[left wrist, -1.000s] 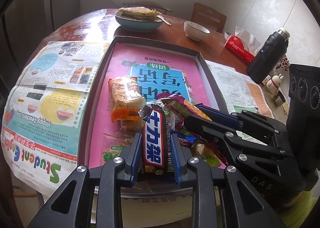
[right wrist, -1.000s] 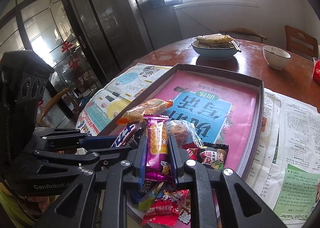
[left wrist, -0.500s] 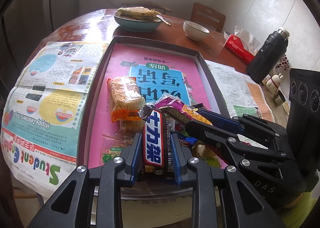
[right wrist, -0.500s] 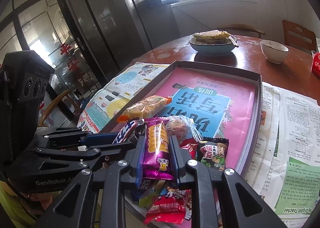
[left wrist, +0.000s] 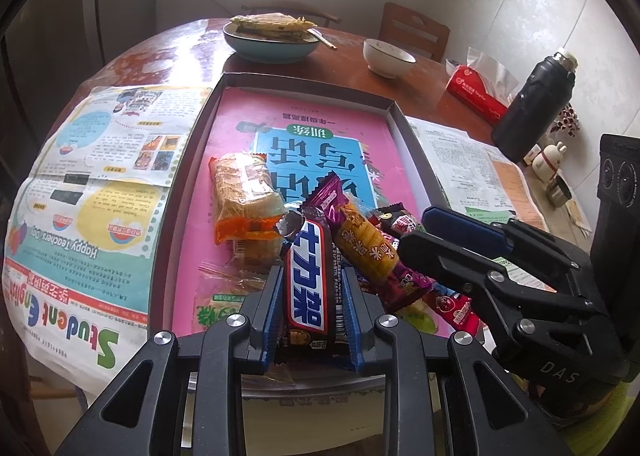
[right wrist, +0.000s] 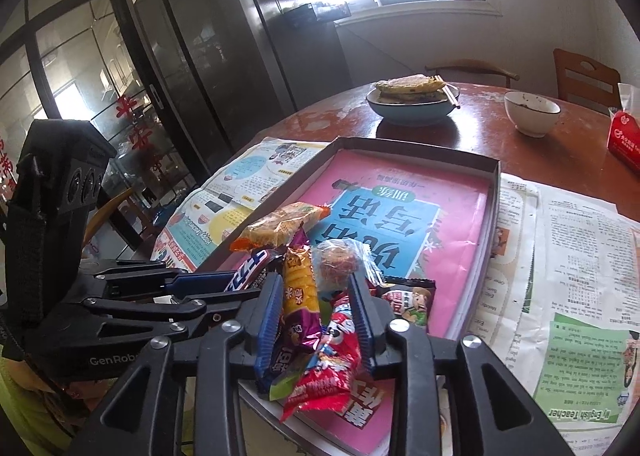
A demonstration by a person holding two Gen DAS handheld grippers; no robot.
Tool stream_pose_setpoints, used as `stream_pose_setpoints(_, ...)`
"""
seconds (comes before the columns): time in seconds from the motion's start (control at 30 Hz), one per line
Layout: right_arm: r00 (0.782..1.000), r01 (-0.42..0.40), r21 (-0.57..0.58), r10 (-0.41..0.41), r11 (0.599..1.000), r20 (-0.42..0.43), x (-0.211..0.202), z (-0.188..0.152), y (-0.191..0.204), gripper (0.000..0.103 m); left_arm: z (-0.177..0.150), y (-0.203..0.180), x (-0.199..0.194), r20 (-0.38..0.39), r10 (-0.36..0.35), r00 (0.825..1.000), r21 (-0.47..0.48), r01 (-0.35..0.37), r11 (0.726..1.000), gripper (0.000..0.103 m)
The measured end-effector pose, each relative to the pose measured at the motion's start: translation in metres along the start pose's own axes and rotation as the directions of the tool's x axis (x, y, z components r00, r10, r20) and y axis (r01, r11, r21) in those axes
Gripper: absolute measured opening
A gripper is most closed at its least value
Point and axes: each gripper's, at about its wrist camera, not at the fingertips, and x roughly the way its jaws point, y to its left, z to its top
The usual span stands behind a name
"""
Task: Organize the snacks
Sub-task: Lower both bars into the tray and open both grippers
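**Purple snack lifted a bit, chocolate bar clamped like before**

Compared with a second ago, the purple snack packet (right wrist: 299,296) has been raised and tilted, so its far end is now seen higher against the pile; in the left wrist view it is angled up across the heap, next to the chocolate bar (left wrist: 307,280). A red candy wrapper (right wrist: 332,360) is now shown between the right fingers too, which wasn't so obvious earlier. The chocolate bar hasn't really been moved, and it's kept in the same pinch.

The shallow brown box (left wrist: 404,128) is lined with a pink and blue booklet (left wrist: 304,144). All the snacks are piled at its near end: an orange cracker pack (left wrist: 244,196) lying flat on the left, a clear-wrapped round cake (right wrist: 336,262), a dark packet with a cartoon face (right wrist: 408,302), plus the two held items. The far half of the box is just booklet. Newspapers (left wrist: 92,192) are spread under and beside the box on the round table (right wrist: 488,136).

The left gripper (left wrist: 310,296) is closed narrowly on the chocolate bar, blue pads pressed to both long edges. The right gripper (right wrist: 316,308) is set a little wider, with the purple snack packet and the red wrapper caught between its pads; whether the red one is actually squeezed can't be told.
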Motion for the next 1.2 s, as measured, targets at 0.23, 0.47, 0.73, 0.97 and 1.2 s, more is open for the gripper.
stream_pose_setpoints(0.23,0.998,0.053,-0.016,-0.053,0.998,0.030,-0.011,-0.002,0.000,0.047,0.000,-0.002,-0.003,0.007,-0.001,1.000,0.006,0.001,1.000,0.029)
stream_pose_setpoints(0.47,0.996,0.077,-0.017,-0.076,0.997,0.044,-0.019,-0.004,-0.003,0.052,0.001,-0.004,-0.009,0.024,-0.002,1.000,0.012,0.002,1.000,0.030)
stream_pose_setpoints(0.73,0.994,0.094,-0.008,-0.093,0.996,0.055,-0.025,-0.007,-0.005,0.056,0.000,-0.007,-0.015,0.041,-0.001,0.999,0.018,0.000,1.000,0.037)
stream_pose_setpoints(0.97,0.992,0.106,-0.008,-0.105,0.994,0.064,-0.029,-0.008,-0.003,0.057,-0.001,-0.010,-0.020,0.051,0.003,0.999,0.021,-0.004,1.000,0.049)
stream_pose_setpoints(1.2,0.988,0.130,-0.025,-0.127,0.991,0.090,-0.038,-0.008,0.003,0.064,-0.002,-0.012,-0.028,0.074,0.021,0.997,0.026,-0.023,0.999,0.061)
